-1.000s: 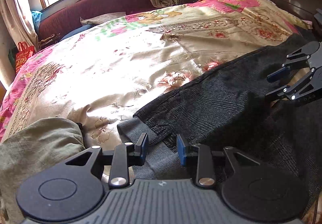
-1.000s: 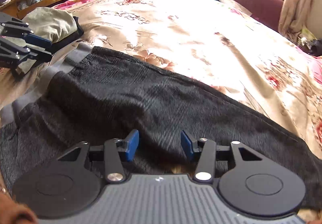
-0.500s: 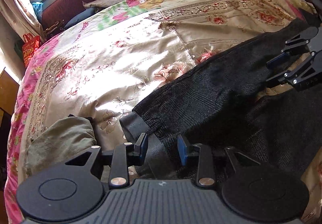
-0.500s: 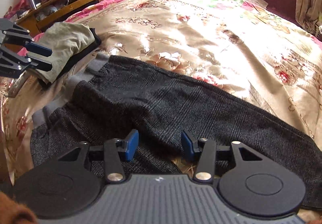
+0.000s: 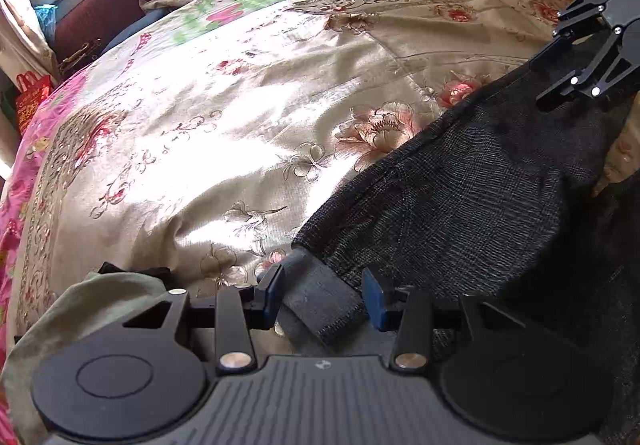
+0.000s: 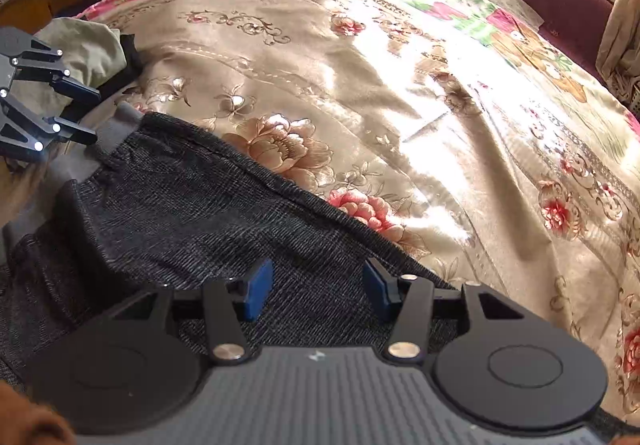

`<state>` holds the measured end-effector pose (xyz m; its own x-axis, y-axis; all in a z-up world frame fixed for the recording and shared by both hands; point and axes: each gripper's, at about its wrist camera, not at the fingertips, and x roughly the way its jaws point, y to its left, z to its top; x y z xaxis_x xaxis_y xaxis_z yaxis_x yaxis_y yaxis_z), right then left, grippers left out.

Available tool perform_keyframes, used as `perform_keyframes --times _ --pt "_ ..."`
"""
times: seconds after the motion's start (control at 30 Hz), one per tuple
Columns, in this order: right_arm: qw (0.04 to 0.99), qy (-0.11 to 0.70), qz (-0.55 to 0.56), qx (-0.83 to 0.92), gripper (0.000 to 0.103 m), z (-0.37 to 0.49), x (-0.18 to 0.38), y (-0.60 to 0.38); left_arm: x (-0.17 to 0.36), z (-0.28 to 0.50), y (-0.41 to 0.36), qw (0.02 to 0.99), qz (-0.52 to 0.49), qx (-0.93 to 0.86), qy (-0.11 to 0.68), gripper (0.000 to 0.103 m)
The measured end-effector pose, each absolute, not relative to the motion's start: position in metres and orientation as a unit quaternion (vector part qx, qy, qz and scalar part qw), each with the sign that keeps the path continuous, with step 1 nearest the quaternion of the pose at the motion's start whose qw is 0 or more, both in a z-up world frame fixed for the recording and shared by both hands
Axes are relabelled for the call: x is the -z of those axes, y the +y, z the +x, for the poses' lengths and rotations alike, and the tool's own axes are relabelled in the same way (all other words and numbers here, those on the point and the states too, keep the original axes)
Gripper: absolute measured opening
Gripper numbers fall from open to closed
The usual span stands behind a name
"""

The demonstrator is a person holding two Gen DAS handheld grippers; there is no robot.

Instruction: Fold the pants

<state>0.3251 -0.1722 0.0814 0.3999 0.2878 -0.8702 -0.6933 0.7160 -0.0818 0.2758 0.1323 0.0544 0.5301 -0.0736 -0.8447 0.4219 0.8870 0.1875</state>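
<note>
My dark gray pants (image 6: 200,213) lie on the flowery bedspread (image 6: 360,85), one leg laid over the other. My left gripper (image 5: 322,295) has just been opening around the waistband (image 5: 320,301), not pinching. My right gripper (image 6: 316,291) hangs apart above the leg, holding nothing. Folding them shorter is left, I think.

Dark charcoal pants (image 5: 460,205), grey waistband (image 5: 316,301) between left hand-held gripper (image 5: 322,299) jaws, flat on bed.
</note>
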Motion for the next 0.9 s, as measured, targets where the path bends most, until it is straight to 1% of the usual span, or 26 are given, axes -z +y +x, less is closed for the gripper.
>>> perform_keyframes --times 0.1,0.2,0.33,0.4,0.47,0.5,0.57,0.6,0.63,0.73,0.77,0.8,0.83,0.87,0.9 --pt "0.795 0.459 -0.251 -0.308 0.051 0.345 -0.068 -0.166 -0.039 0.297 0.137 0.845 0.192 0.159 0.473 0.056" --pt "0.784 0.473 -0.248 -0.315 0.051 0.368 -0.057 -0.161 -0.029 0.309 0.137 0.832 0.203 0.179 0.484 0.056" --pt "0.743 0.489 -0.295 -0.348 0.051 0.386 -0.038 -0.149 -0.028 0.319 0.138 0.815 0.216 0.211 0.494 0.057" --pt "0.722 0.507 -0.298 -0.365 0.051 0.397 -0.029 -0.145 -0.028 0.324 0.142 0.809 0.208 0.224 0.501 0.058" --pt "0.703 0.519 -0.305 -0.379 0.052 0.406 -0.020 -0.140 -0.026 0.329 0.145 0.805 0.206 0.232 0.506 0.060" --pt "0.695 0.524 -0.306 -0.386 0.053 0.409 -0.016 -0.138 -0.024 0.331 0.146 0.803 0.207 0.235 0.508 0.063" --pt "0.685 0.532 -0.308 -0.391 0.054 0.413 -0.014 -0.135 -0.019 0.336 0.149 0.796 0.200 0.247 0.516 0.064" --pt "0.685 0.533 -0.309 -0.389 0.051 0.412 -0.015 -0.134 -0.016 0.338 0.150 0.792 0.193 0.249 0.522 0.064" --pt "0.684 0.533 -0.310 -0.389 0.045 0.408 -0.016 -0.133 -0.014 0.339 0.150 0.790 0.189 0.251 0.526 0.063" --pt "0.669 0.544 -0.317 -0.396 0.031 0.394 -0.018 -0.131 -0.013 0.334 0.148 0.787 0.202 0.256 0.524 0.063" --pt "0.670 0.546 -0.313 -0.393 0.030 0.392 -0.018 -0.132 -0.013 0.335 0.148 0.786 0.203 0.257 0.524 0.062" --pt "0.674 0.552 -0.301 -0.387 0.025 0.394 -0.017 -0.133 -0.011 0.337 0.147 0.783 0.205 0.259 0.527 0.060" --pt "0.680 0.560 -0.286 -0.377 0.019 0.399 -0.017 -0.135 -0.010 0.339 0.147 0.780 0.205 0.262 0.529 0.058" --pt "0.685 0.568 -0.270 -0.368 0.016 0.405 -0.017 -0.136 -0.010 0.342 0.146 0.777 0.204 0.264 0.534 0.056" --pt "0.690 0.573 -0.257 -0.361 0.012 0.407 -0.018 -0.138 -0.011 0.344 0.144 0.774 0.202 0.265 0.538 0.051"
